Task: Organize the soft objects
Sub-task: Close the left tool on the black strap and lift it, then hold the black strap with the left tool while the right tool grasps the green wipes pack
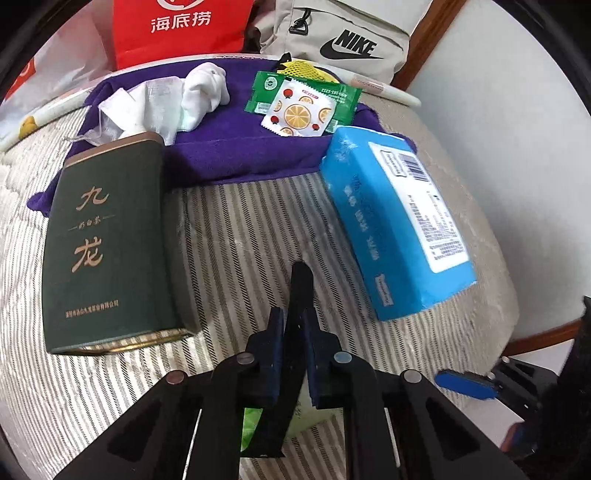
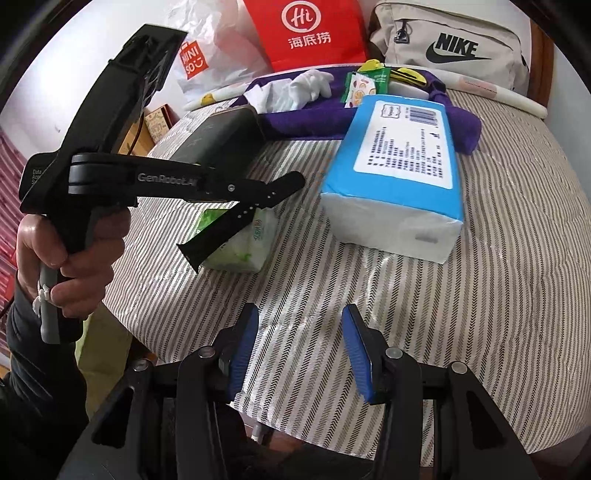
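Right gripper (image 2: 299, 354) near me, jaws spread over bare striped cover (image 2: 480, 332). Left gripper (image 2: 236, 225) pinching green tissue pack (image 2: 247, 247) (blue pack (image 2: 402, 166) farther right).

Two tissue packs are lying on the striped cover: a large blue pack (image 2: 399, 162) at centre right and a small green pack (image 2: 243, 240) at centre left. One dark green tin (image 1: 110, 240) is sitting at left, one purple towel (image 1: 236, 147) at upper centre, two sachets (image 1: 299, 107) overlapping on it, and three bags (image 2: 310, 33) are standing along the top.
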A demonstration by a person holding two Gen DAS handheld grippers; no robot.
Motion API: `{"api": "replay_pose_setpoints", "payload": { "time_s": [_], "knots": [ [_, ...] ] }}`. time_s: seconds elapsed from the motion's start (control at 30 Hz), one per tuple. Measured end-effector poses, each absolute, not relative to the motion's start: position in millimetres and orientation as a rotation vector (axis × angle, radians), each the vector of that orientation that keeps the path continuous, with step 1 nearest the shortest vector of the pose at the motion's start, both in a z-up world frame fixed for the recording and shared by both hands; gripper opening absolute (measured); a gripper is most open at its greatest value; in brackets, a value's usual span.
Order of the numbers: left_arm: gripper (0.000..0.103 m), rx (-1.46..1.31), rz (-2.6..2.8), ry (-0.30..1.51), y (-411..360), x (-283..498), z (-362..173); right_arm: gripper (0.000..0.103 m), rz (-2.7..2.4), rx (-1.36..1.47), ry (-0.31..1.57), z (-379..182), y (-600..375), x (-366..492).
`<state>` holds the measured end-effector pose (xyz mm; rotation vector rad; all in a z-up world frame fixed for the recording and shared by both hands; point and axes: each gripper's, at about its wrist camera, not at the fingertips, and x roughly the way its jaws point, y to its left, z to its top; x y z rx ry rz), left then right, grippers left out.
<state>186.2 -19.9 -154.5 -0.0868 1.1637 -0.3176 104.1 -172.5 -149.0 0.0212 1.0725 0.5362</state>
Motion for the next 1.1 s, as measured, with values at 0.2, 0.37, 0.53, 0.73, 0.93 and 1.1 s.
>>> {"api": "replay_pose_setpoints", "payload": {
  "time_s": [0.2,0.37,0.53,0.73,0.93,1.1],
  "knots": [
    [0.032,0.089,-0.282,1.184,-45.4,197.9,-159.8,0.047,0.547,0.013,1.071,-148.5,-171.2,101.4],
    [0.037,0.267,-0.305,1.189,-73.5,192.2,-163.8,0.047,0.545,0.022,1.072,-149.5,-176.5,102.4],
    [0.021,0.297,-0.283,1.185,-79.2,190.7,-171.4,0.047,0.540,0.041,1.072,-151.6,-182.5,105.1],
    [0.021,0.128,-0.308,1.137,-53.3,192.1,-148.3,0.047,0.549,0.045,1.073,-152.8,-182.3,104.4],
    [0.021,0.005,-0.343,1.111,-28.5,186.5,-133.3,0.047,0.569,0.030,1.054,-151.1,-169.7,106.5],
    [0.020,-0.063,-0.363,1.102,-15.1,177.0,-134.4,0.048,0.624,0.079,1.013,-147.2,-155.8,114.8]
  ]
}}
